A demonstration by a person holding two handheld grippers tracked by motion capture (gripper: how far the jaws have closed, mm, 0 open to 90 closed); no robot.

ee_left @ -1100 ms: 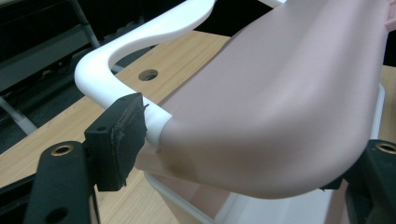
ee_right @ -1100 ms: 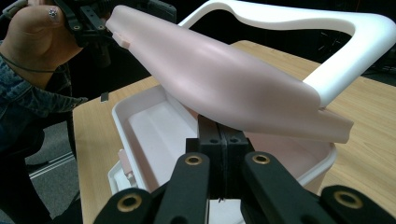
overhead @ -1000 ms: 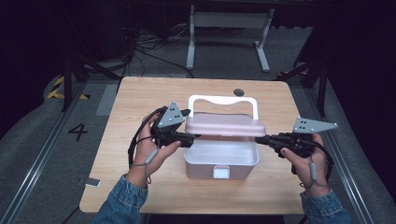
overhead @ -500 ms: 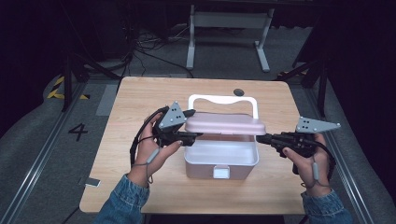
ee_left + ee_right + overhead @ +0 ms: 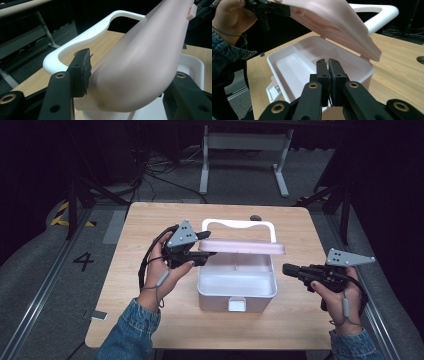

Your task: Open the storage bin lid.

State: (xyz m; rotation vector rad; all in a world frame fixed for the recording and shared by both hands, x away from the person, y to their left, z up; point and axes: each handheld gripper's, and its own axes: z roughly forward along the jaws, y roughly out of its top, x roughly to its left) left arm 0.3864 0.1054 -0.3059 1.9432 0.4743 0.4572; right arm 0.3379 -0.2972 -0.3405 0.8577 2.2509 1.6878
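While the white box sat near the middle of the wooden bench, our left claw was clamped on the left end of its pink lid, holding it raised and tilted above the open body; in the left gripper view the lid lay between the two black jaws, one pad pressed against its edge; the white handle stood behind the lid, towards the far side of the bench; inside, the box showed a divider splitting it into compartments; a white latch hung on its front wall; our right claw hovered just beside the box's right side, apart from it, its jaws pressed together on nothing.
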